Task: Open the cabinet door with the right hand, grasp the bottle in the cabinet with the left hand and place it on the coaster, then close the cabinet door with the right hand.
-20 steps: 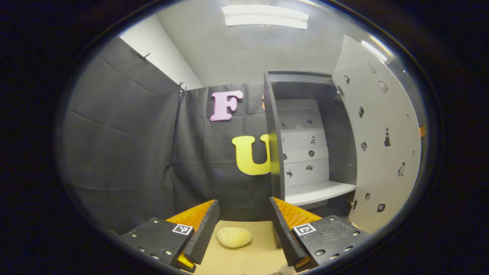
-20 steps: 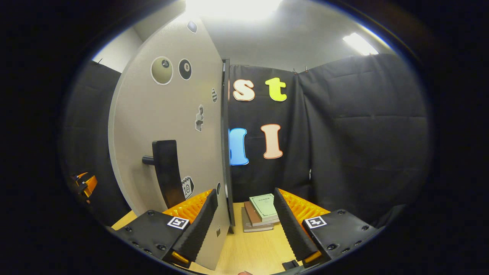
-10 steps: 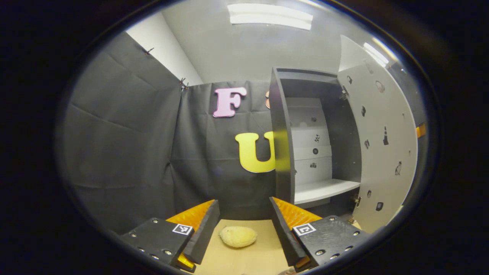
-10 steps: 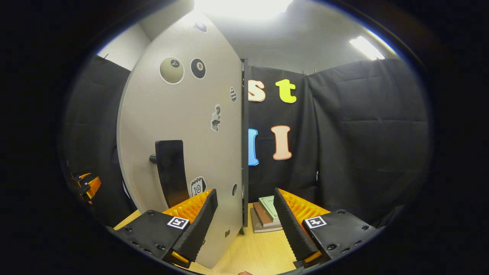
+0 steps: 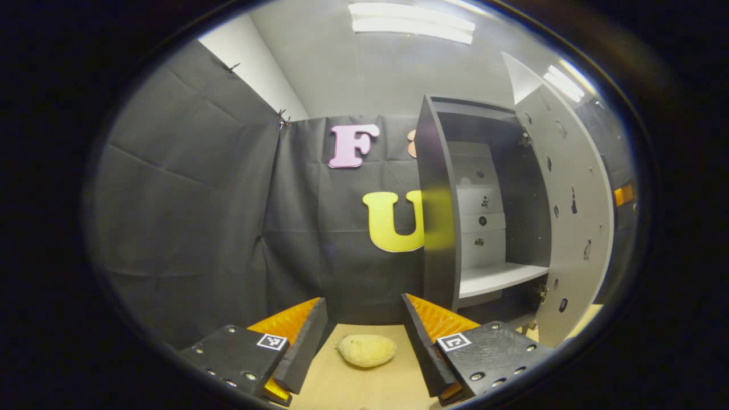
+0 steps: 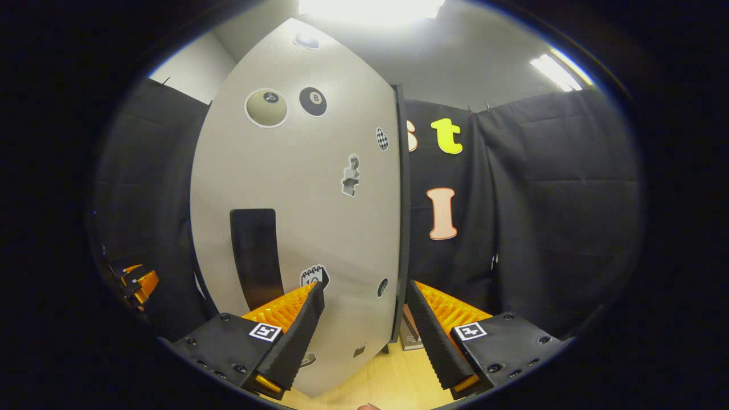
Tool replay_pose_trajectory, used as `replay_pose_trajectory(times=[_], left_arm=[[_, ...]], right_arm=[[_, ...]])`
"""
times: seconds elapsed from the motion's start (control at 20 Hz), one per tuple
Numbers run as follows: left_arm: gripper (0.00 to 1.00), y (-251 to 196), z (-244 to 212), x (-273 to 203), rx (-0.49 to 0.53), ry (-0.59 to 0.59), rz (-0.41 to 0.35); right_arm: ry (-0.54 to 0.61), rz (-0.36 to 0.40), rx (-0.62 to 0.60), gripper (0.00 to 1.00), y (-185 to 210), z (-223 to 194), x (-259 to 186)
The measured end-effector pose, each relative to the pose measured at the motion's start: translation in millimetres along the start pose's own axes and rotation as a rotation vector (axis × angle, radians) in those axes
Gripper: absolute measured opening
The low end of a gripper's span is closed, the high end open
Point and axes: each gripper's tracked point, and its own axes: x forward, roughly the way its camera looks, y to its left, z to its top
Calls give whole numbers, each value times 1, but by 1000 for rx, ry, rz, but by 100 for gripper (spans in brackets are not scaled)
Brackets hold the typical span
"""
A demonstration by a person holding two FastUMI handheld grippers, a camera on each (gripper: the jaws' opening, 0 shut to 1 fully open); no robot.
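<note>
Left gripper view looks past the left gripper (image 5: 364,341), fingers apart and holding nothing, to the cabinet (image 5: 435,199) up and to the right, its door (image 5: 575,228) swung partly open and its white shelf (image 5: 495,279) bare; a pale lump (image 5: 366,349) lies on the table (image 5: 364,387) between the fingers. Right gripper view has the right gripper (image 6: 364,336) spread wide just before the door's outer face (image 6: 319,216), its dark handle (image 6: 256,256) up-left of the fingers, untouched.

1 cabinet (image 5: 435,228), 1 door (image 6: 296,188), 1 handle (image 6: 255,256), 1 sponge (image 5: 366,349), 2 ceiling lights (image 5: 411,21).
</note>
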Motion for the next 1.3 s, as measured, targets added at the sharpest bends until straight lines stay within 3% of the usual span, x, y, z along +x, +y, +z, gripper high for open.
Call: replay_pose_trajectory(times=[0.6,0.95,1.3], left_arm=[[80,50,-12,-17,-2,25,82],[80,31,-2,-19,8,34,103],[77,-58,37,-23,50,1,61]], right_arm=[[17,135,-33,98,79,-4,33],[-16,168,-14,98,63,0,18],[-53,152,29,98,-25,4,-14]])
